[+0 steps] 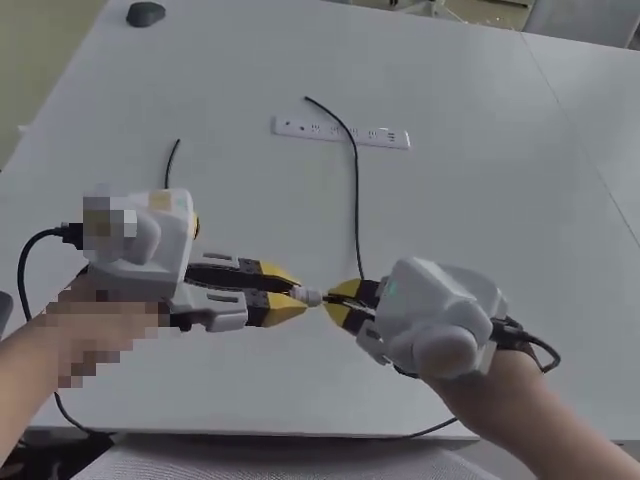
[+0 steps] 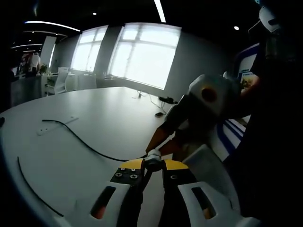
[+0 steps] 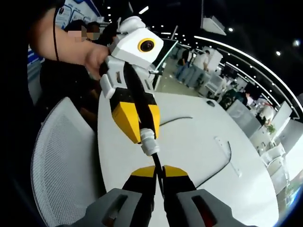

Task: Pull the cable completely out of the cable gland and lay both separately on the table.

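Observation:
A small white cable gland (image 1: 309, 296) hangs above the table's near edge, with my left gripper (image 1: 300, 297) shut on it. The gland (image 2: 152, 159) sits between the yellow tips in the left gripper view, and it (image 3: 149, 141) stands just beyond my right gripper's tips. My right gripper (image 1: 333, 305) faces the left one and is shut on the thin black cable (image 1: 356, 190) right beside the gland. The cable (image 3: 158, 165) enters my right gripper (image 3: 161, 171) from the gland. It (image 2: 80, 140) trails back across the table toward the power strip.
A white power strip (image 1: 340, 131) lies mid-table, with the cable's far end near it. A second short black cable (image 1: 172, 160) lies at the left. A dark mouse (image 1: 146, 13) sits at the far left corner. A white mesh chair (image 3: 61, 161) stands at the near edge.

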Action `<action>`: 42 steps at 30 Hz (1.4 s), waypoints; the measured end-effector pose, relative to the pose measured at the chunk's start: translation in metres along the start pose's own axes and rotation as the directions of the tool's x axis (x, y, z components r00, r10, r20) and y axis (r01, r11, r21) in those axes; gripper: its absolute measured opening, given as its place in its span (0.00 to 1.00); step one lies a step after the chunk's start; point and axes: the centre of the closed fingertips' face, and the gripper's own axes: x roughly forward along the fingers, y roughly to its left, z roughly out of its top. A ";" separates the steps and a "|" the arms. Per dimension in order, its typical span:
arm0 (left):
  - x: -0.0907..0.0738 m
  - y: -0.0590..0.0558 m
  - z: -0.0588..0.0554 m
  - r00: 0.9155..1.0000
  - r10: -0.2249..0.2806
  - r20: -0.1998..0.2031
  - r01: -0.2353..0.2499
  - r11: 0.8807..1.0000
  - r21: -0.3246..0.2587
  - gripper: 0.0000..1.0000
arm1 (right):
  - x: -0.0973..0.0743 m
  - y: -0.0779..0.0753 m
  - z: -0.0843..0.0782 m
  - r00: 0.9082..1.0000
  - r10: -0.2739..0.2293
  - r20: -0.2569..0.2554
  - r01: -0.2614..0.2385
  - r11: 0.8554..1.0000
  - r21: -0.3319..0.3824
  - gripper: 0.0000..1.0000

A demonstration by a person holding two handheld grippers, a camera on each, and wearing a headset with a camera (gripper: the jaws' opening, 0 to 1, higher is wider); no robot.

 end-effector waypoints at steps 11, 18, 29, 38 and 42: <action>0.004 0.000 0.001 1.000 0.006 0.006 -0.006 1.000 0.001 0.15 | -0.002 -0.014 -0.025 0.999 -0.043 -0.031 0.047 0.990 0.136 0.00; 0.004 0.001 0.001 1.000 0.011 0.008 -0.011 1.000 0.000 0.15 | 0.001 -0.021 -0.046 0.995 -0.081 -0.063 0.095 0.963 0.253 0.00; 0.005 0.000 -0.002 1.000 0.015 0.013 -0.015 1.000 -0.006 0.15 | 0.003 -0.031 -0.086 0.979 -0.130 -0.157 0.193 0.840 0.507 0.00; 0.007 0.001 -0.005 1.000 0.019 -0.001 -0.019 1.000 0.001 0.15 | 0.008 -0.026 -0.096 0.979 -0.118 -0.169 0.192 0.816 0.545 0.00; 0.005 0.003 -0.004 1.000 0.025 -0.001 -0.025 1.000 0.002 0.15 | 0.006 -0.023 -0.095 0.981 -0.113 -0.157 0.181 0.820 0.543 0.00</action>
